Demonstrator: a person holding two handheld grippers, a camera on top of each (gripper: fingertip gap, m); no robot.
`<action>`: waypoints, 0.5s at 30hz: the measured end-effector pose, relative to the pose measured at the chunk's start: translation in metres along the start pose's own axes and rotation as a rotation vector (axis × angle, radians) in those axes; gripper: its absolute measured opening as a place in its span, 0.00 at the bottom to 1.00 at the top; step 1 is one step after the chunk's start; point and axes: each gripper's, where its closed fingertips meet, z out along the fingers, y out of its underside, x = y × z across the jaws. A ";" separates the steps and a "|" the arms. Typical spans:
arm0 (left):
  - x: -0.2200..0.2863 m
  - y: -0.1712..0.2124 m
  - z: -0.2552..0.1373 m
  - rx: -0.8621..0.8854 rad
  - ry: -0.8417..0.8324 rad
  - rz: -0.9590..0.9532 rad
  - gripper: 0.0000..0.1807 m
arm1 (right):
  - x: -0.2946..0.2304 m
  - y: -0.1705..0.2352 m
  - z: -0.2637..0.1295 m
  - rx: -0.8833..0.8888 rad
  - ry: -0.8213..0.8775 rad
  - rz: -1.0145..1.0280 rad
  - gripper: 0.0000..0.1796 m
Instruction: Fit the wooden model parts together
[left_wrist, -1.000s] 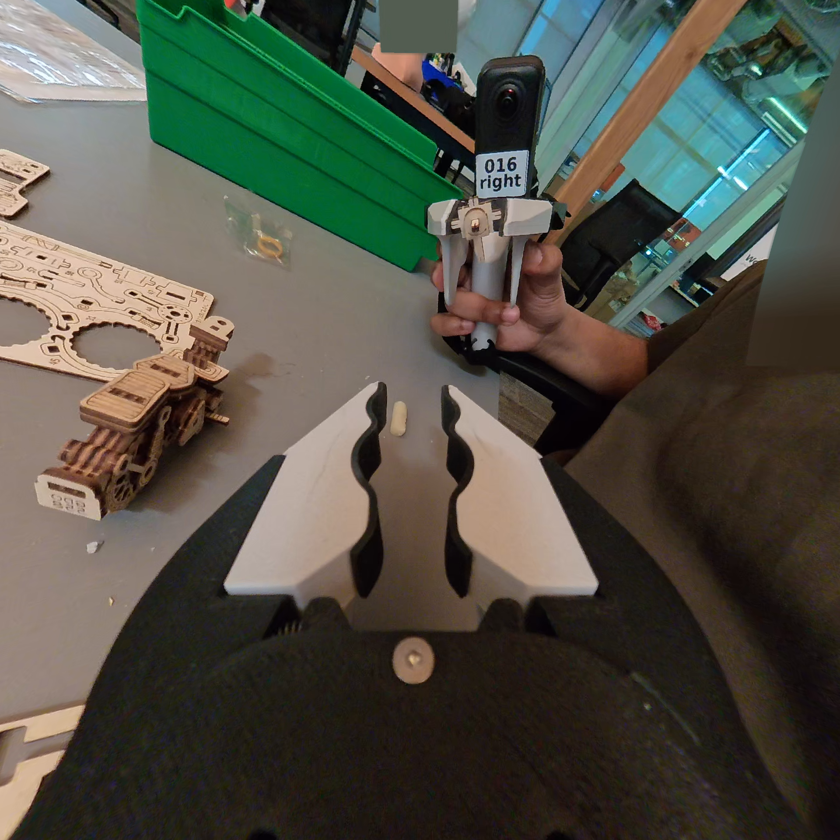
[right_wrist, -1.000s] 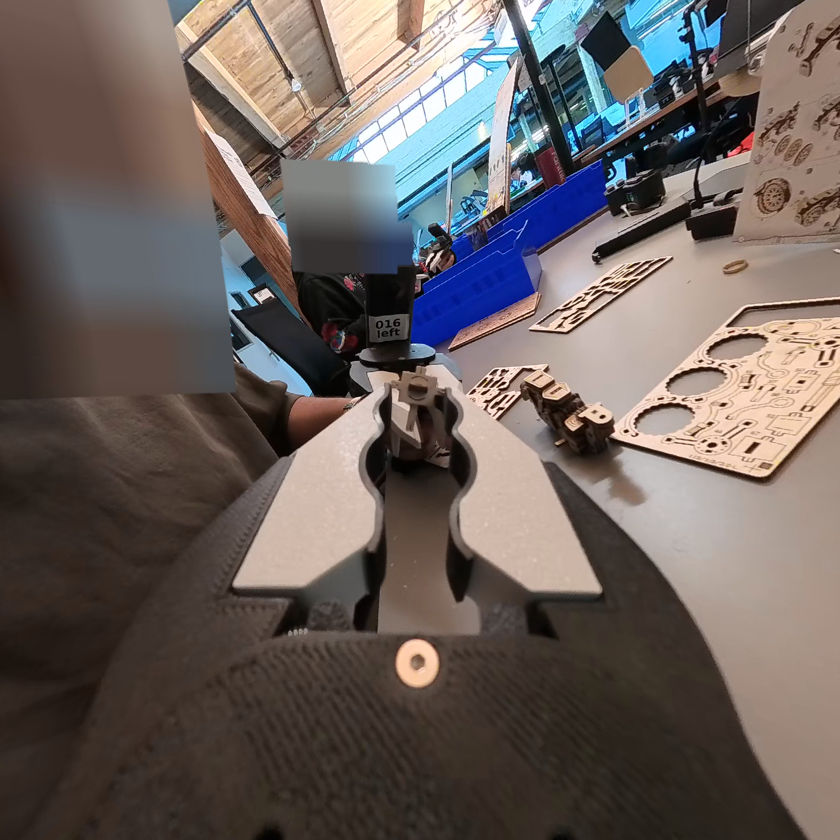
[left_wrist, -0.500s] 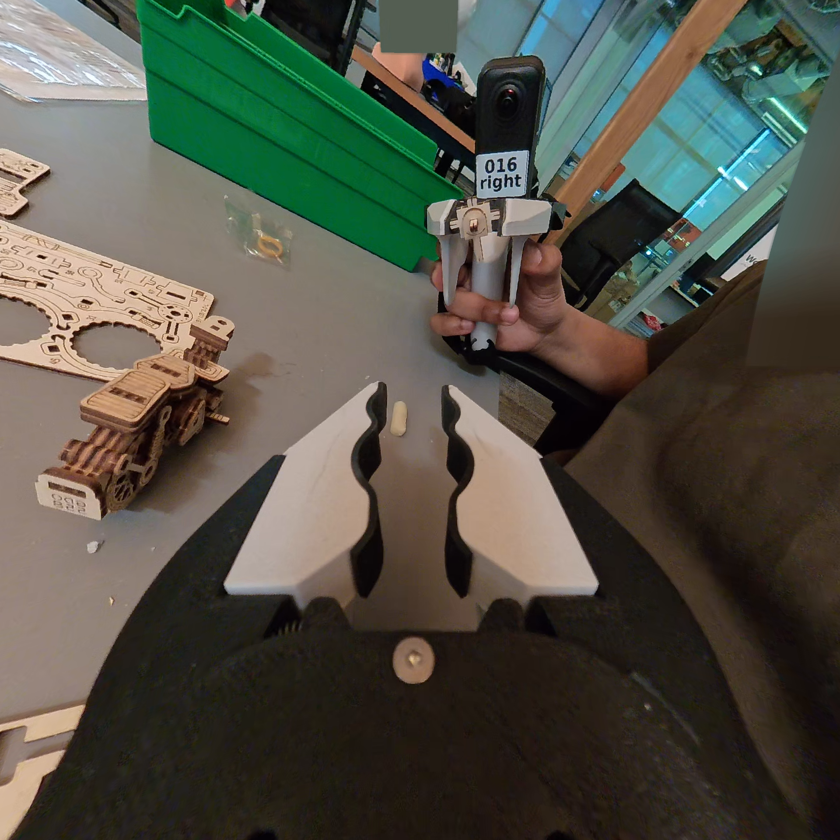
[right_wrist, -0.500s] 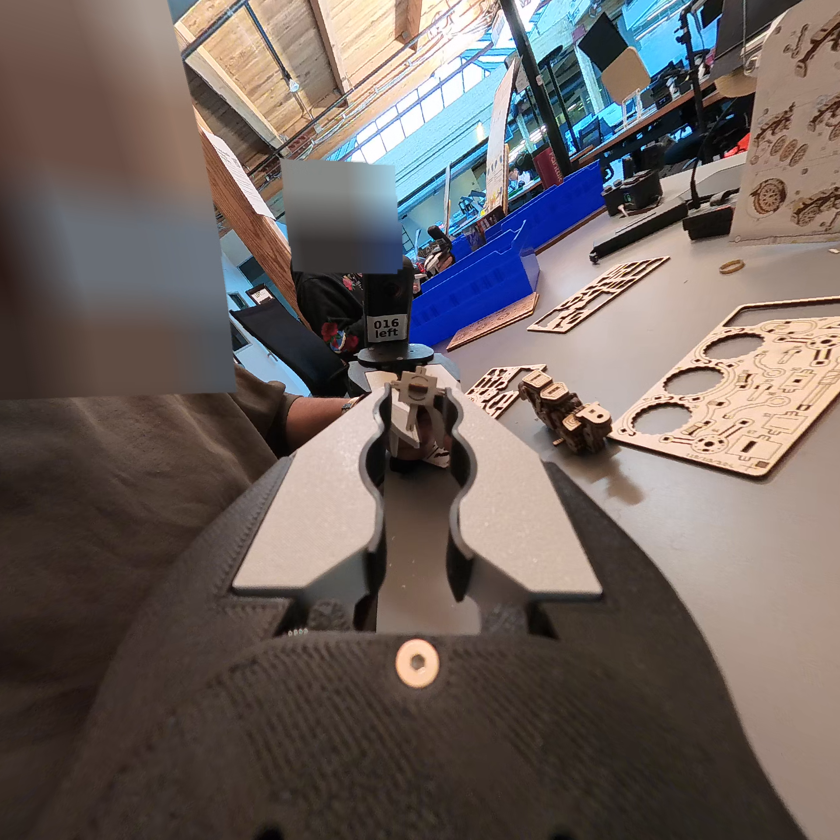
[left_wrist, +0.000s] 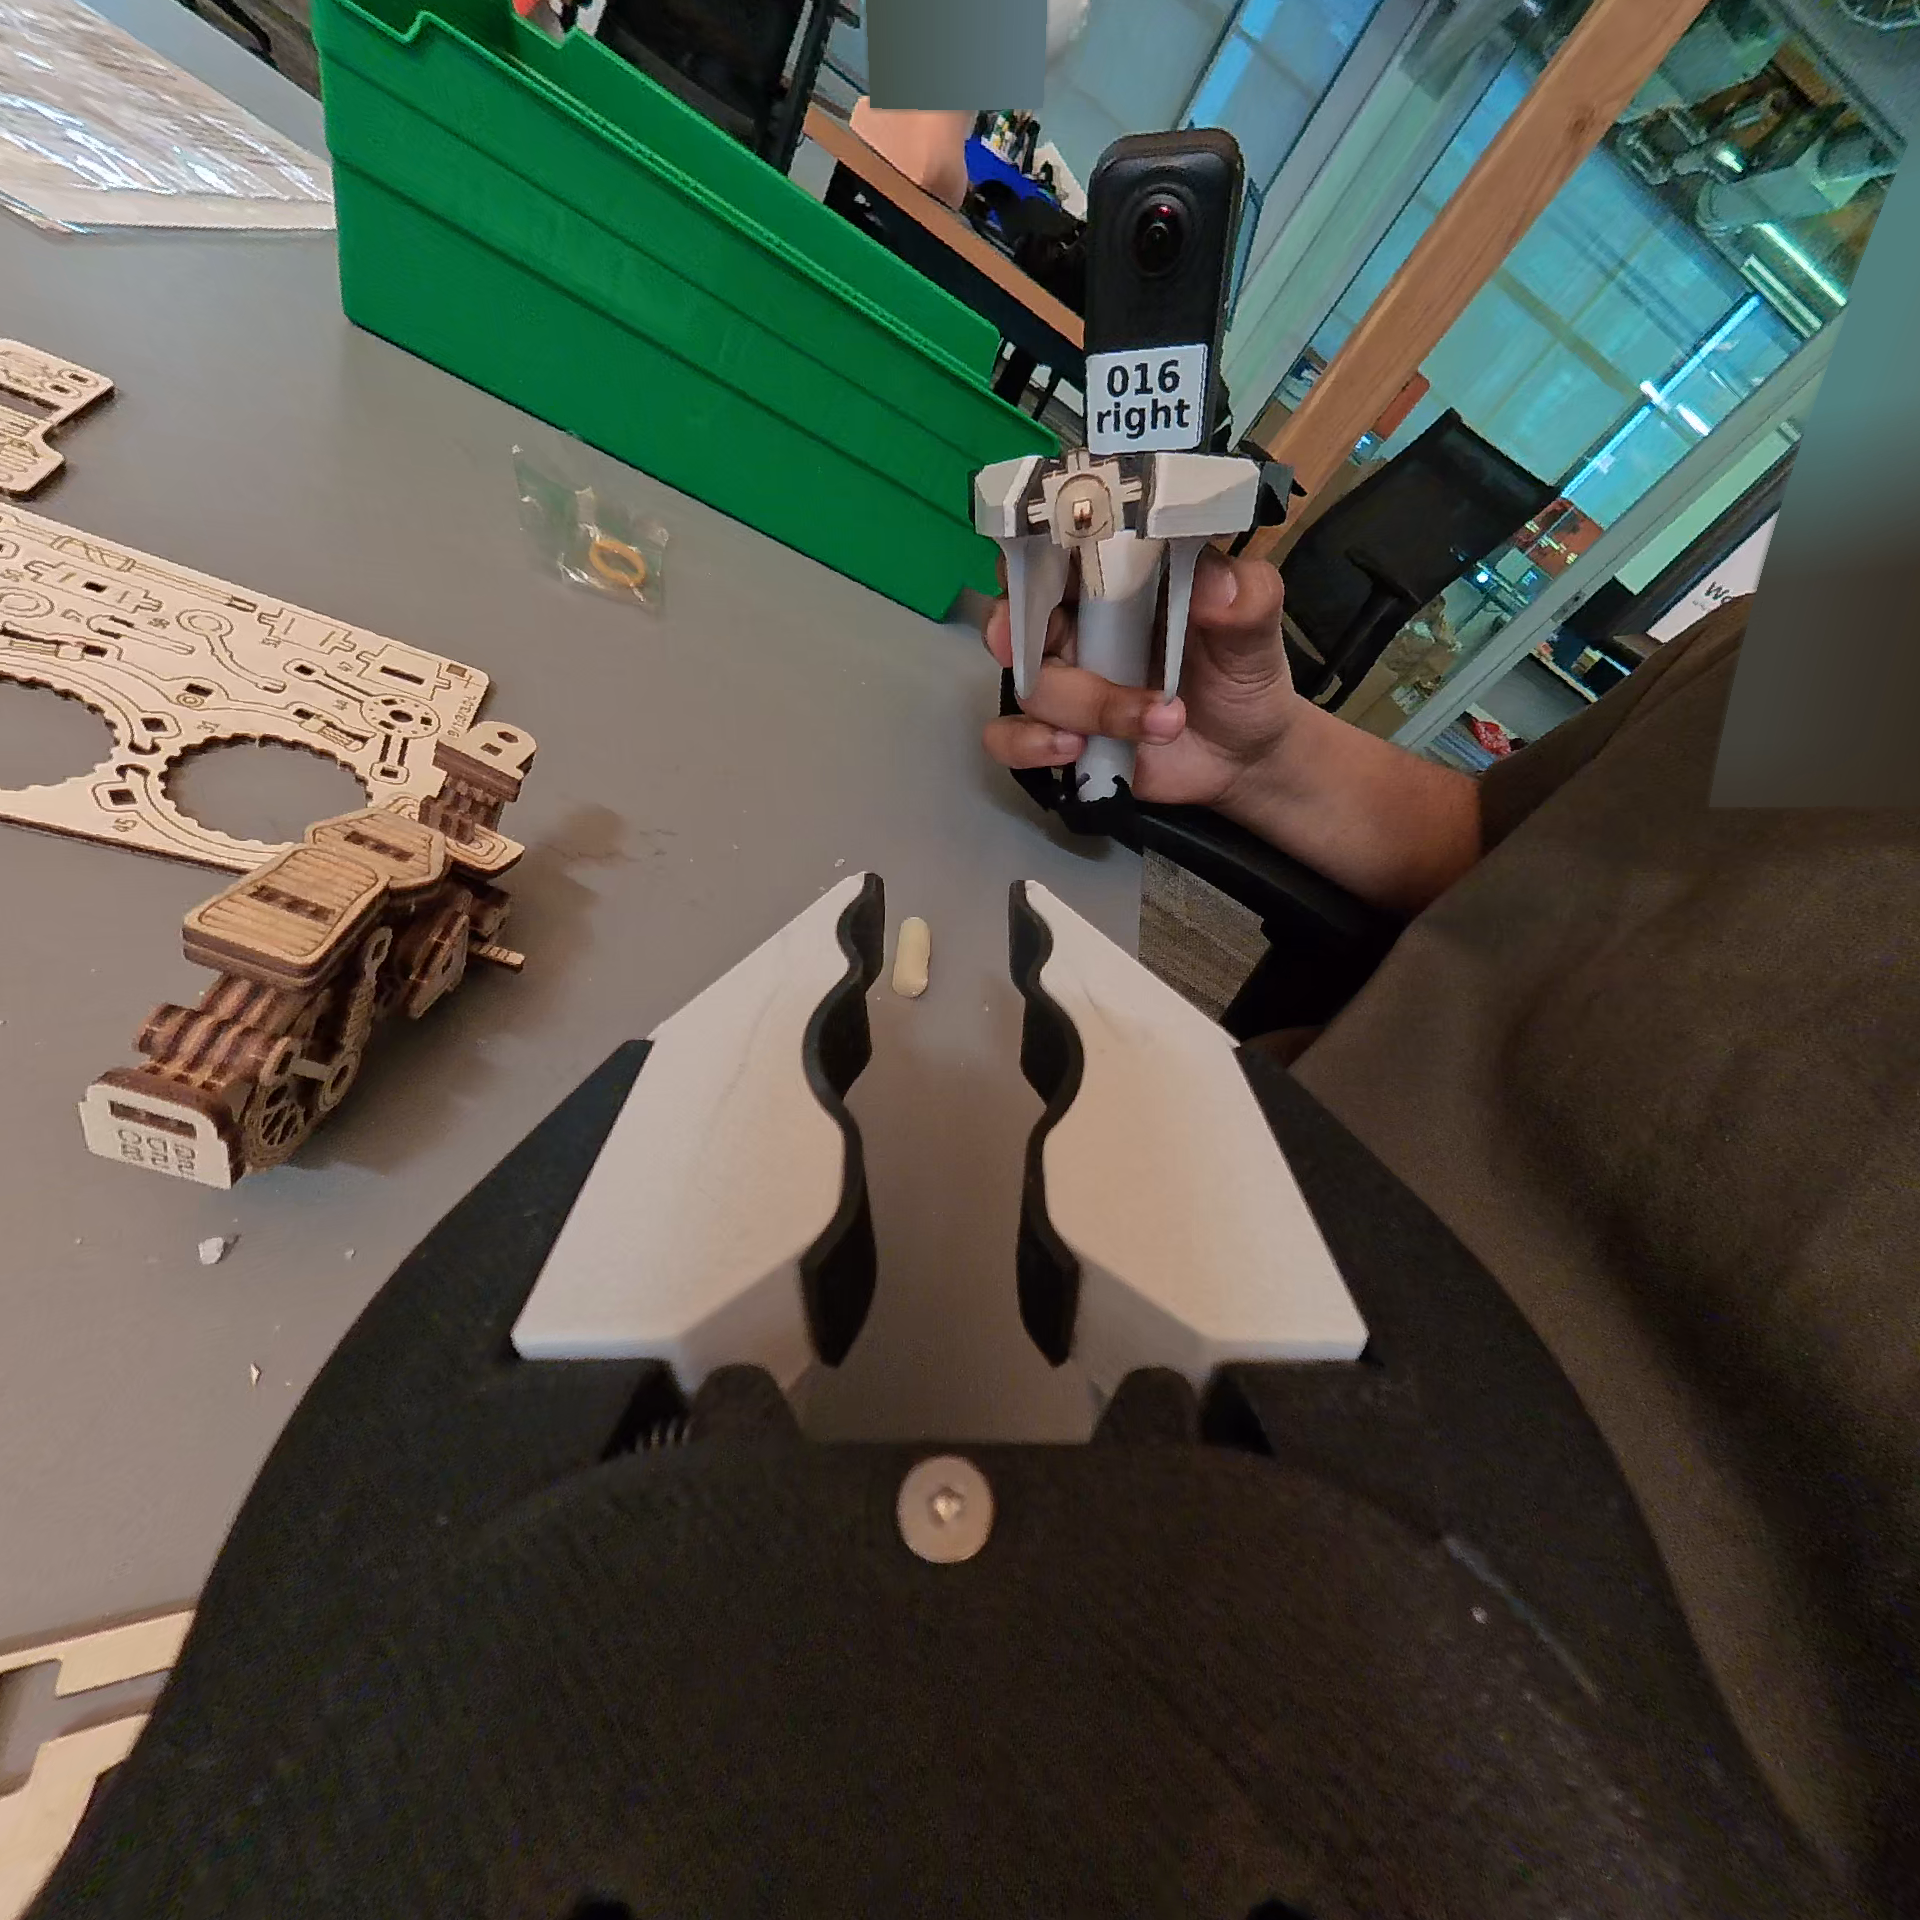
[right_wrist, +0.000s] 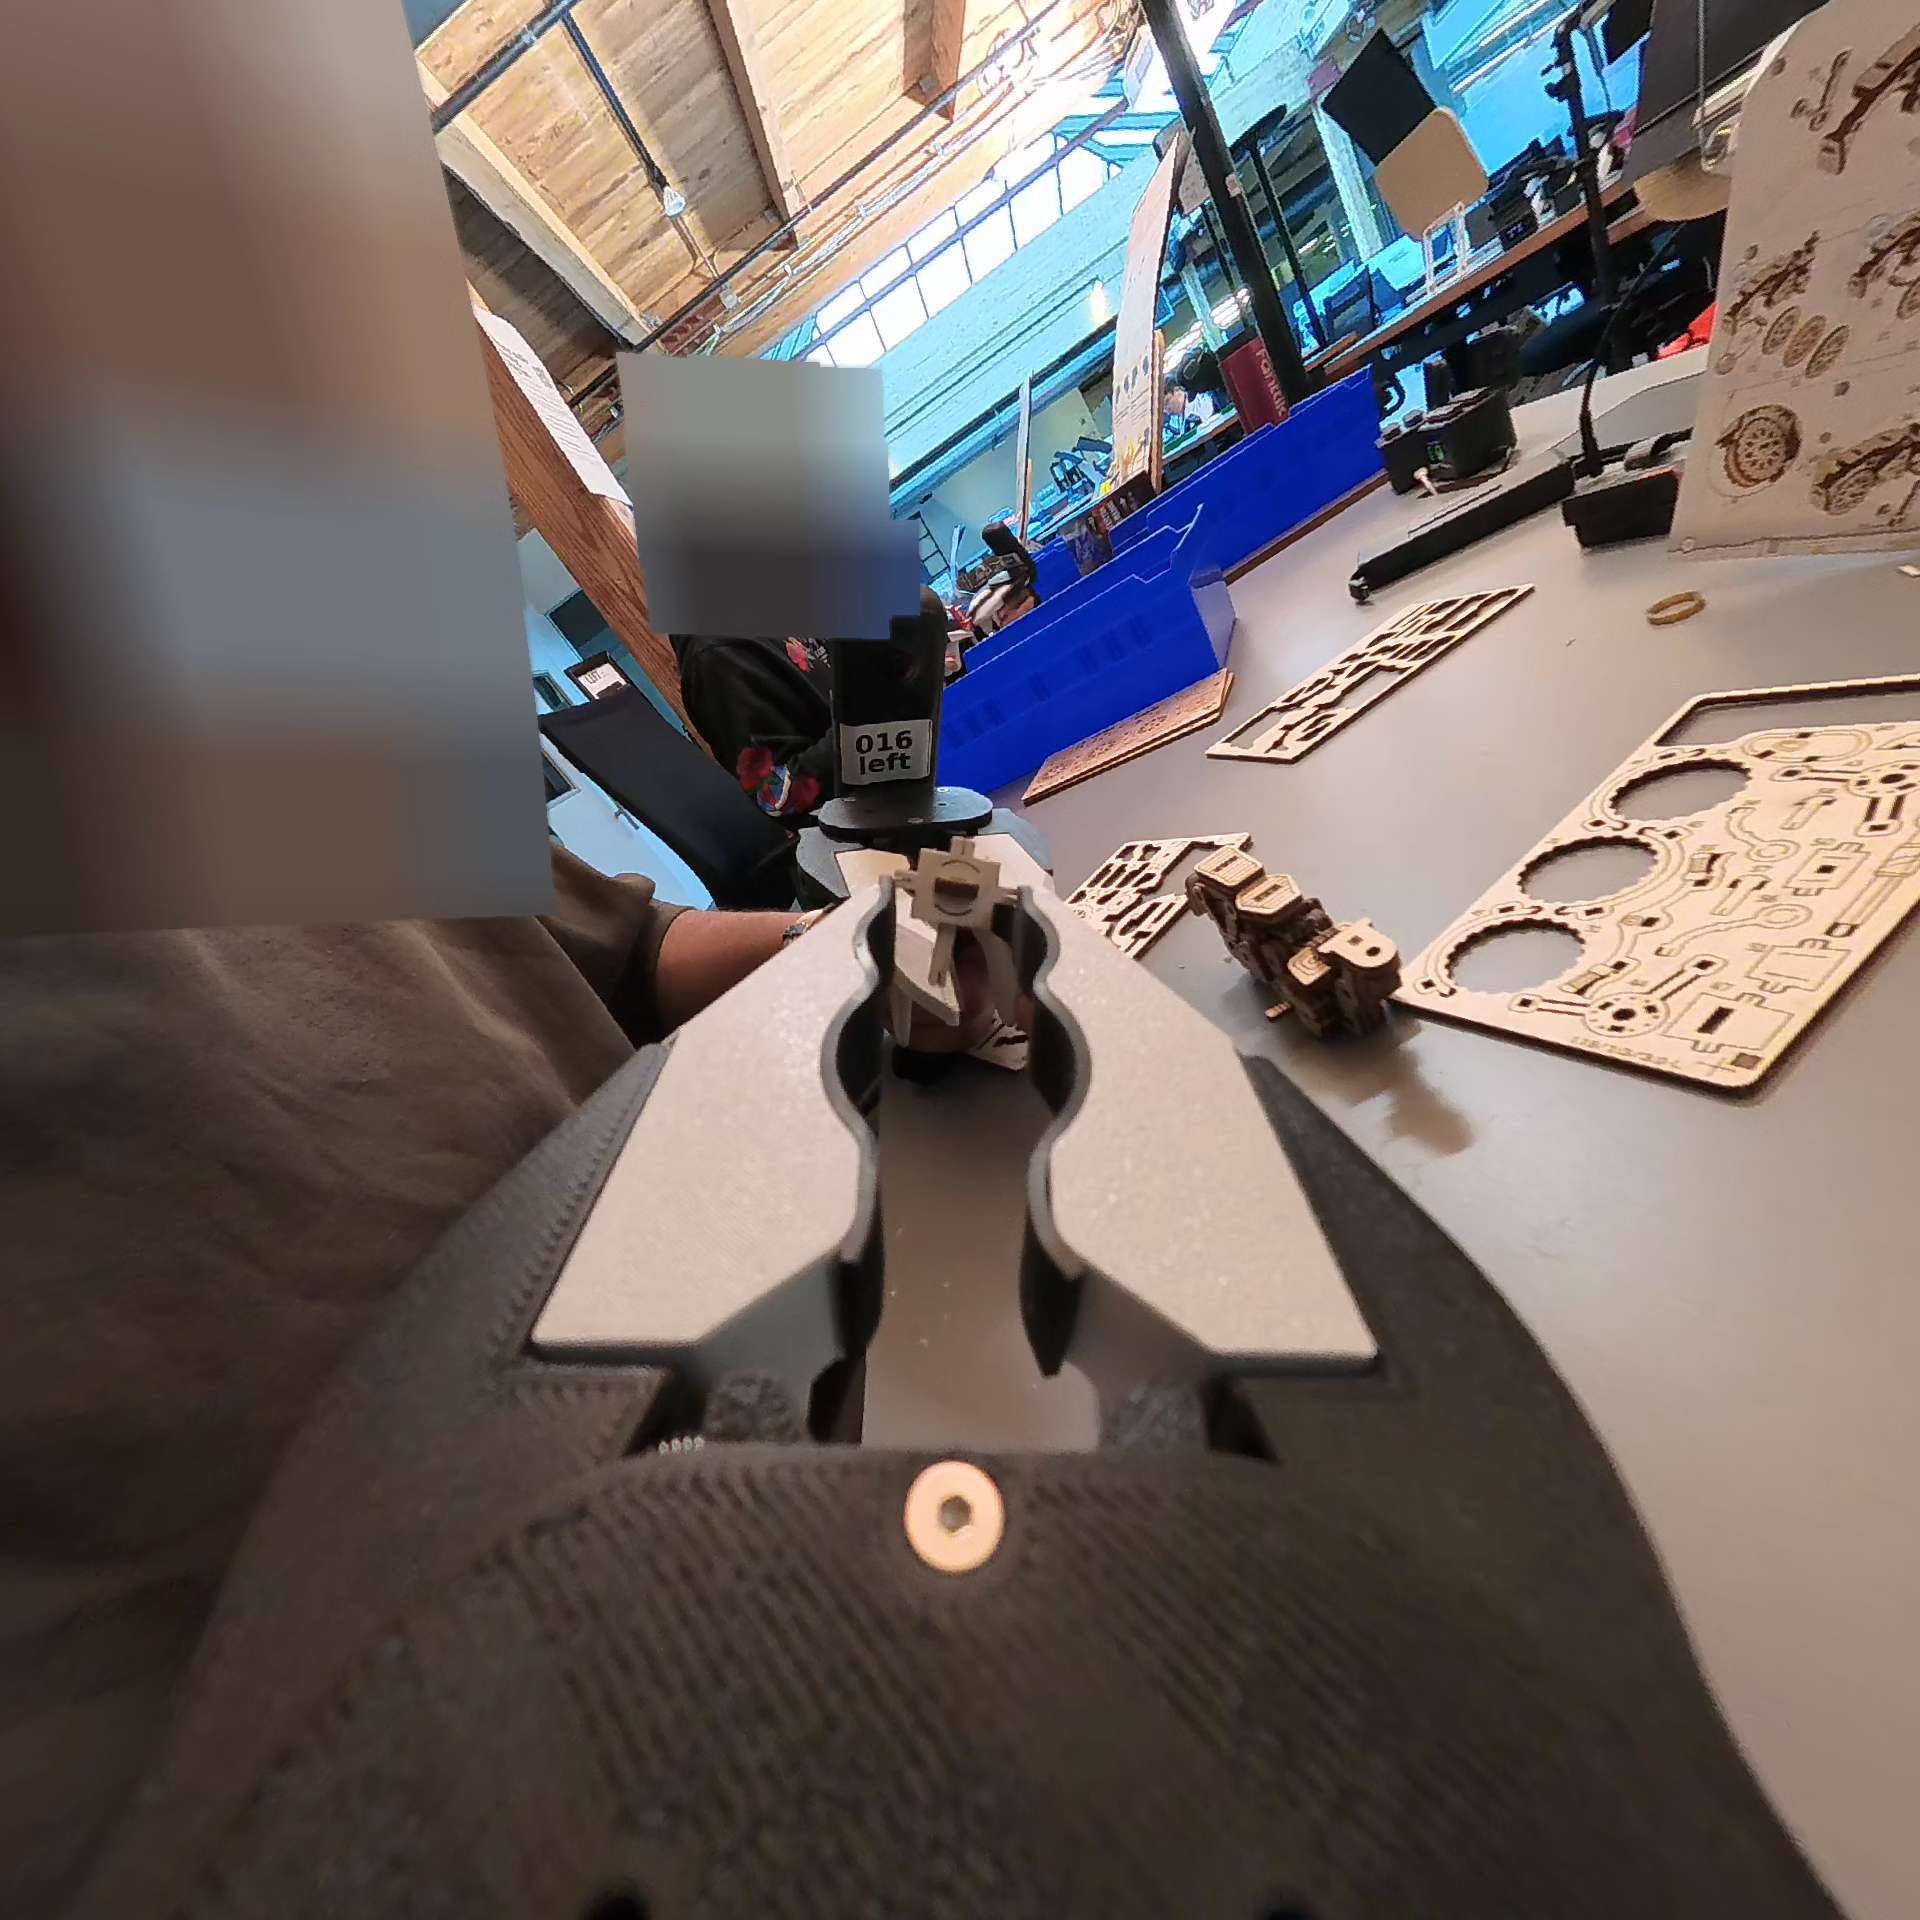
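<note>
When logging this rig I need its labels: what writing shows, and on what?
Not quoting; bearers only:
White sticker, right gripper's black camera: clear print.
White sticker, left gripper's black camera: clear print.
Brown wooden model's pale end plate: unreadable.
Pale laser-cut wooden sheet's edge: unreadable.

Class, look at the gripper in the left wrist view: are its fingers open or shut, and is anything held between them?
Open and empty. The left gripper shows bare grey table between its fingertips, gripping nothing.
</note>
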 end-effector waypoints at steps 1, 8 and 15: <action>0.000 0.000 0.000 0.000 0.000 0.000 0.12 | 0.000 0.000 0.000 0.001 -0.001 0.001 0.11; 0.000 0.000 0.000 0.000 0.000 0.001 0.12 | -0.002 -0.006 -0.002 0.042 -0.034 0.040 0.11; 0.000 0.000 0.000 0.000 0.002 -0.004 0.12 | -0.007 -0.040 -0.025 0.280 -0.171 0.206 0.11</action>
